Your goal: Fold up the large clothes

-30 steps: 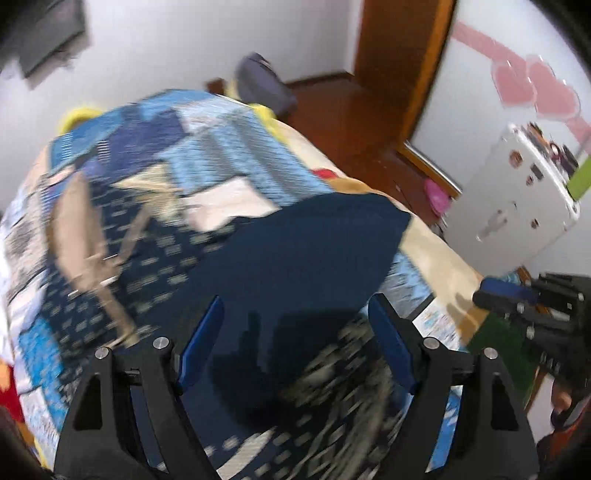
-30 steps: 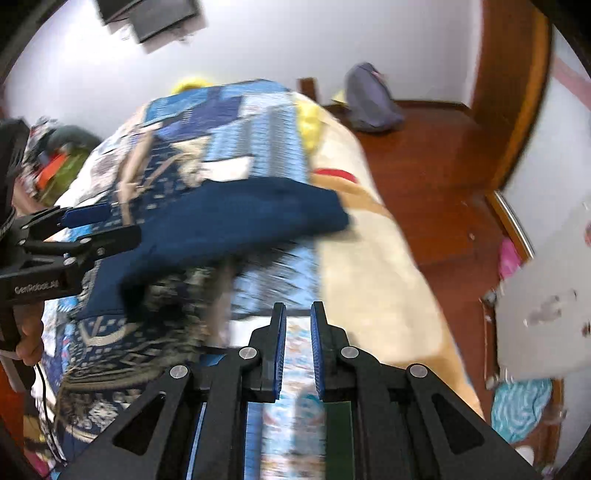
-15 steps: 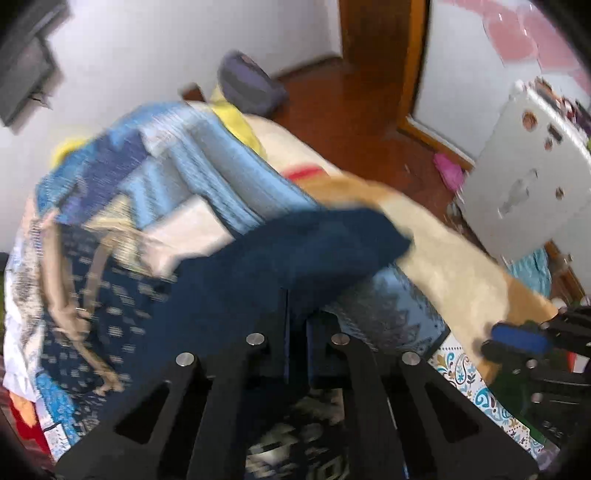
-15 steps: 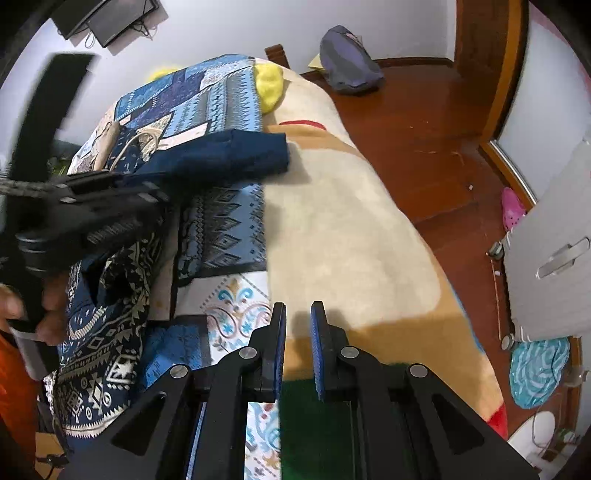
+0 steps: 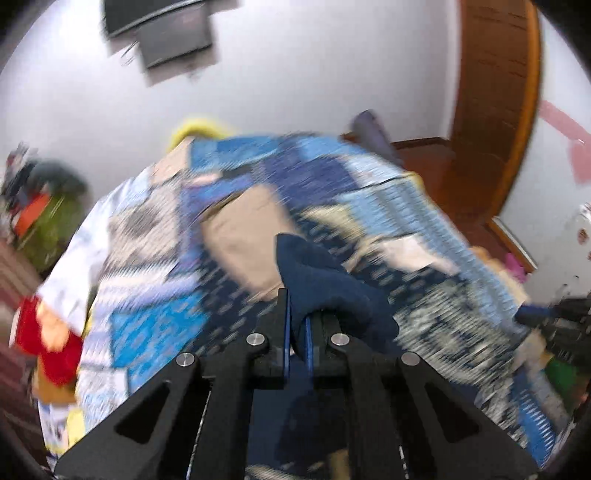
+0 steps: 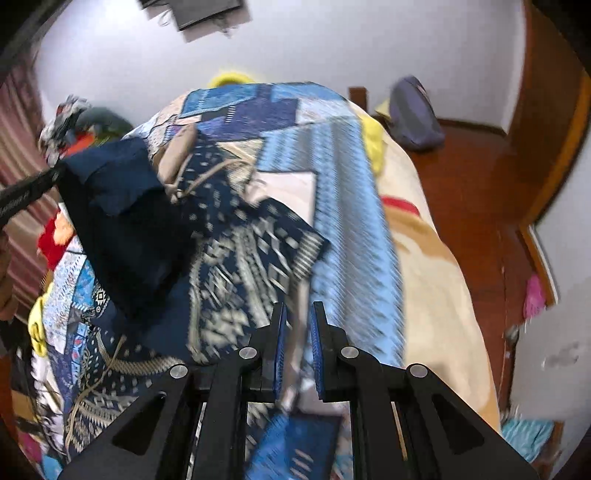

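Lying across the bed (image 6: 436, 280), the large patterned garment (image 6: 236, 266) showed navy ground with cream geometric print; its plain navy underside (image 6: 122, 221) was lifted and turned back on the left side of the right wrist view. A fold of that navy cloth (image 5: 325, 284) sat pinched between the blue pads of the left gripper (image 5: 297, 332), jaws nearly together and clamped on it, fabric bulging above and to the right of the fingertips. In the right wrist view the left gripper's black body (image 6: 26, 192) entered from the left edge, touching the raised navy corner.

Right gripper (image 6: 297, 343): jaws narrow, a blurred strip of the patterned cloth lay in the gap; whether the pads pressed on it could not be made out.

Beneath the garment lay a blue patchwork quilt (image 6: 343, 206) over a beige blanket (image 6: 443, 302). Both views were motion-blurred. Beyond the bed: a wooden floor (image 6: 469, 173), a grey bag (image 6: 413, 110) by the white wall (image 6: 332, 44), and a dark screen (image 5: 162, 26) mounted high.
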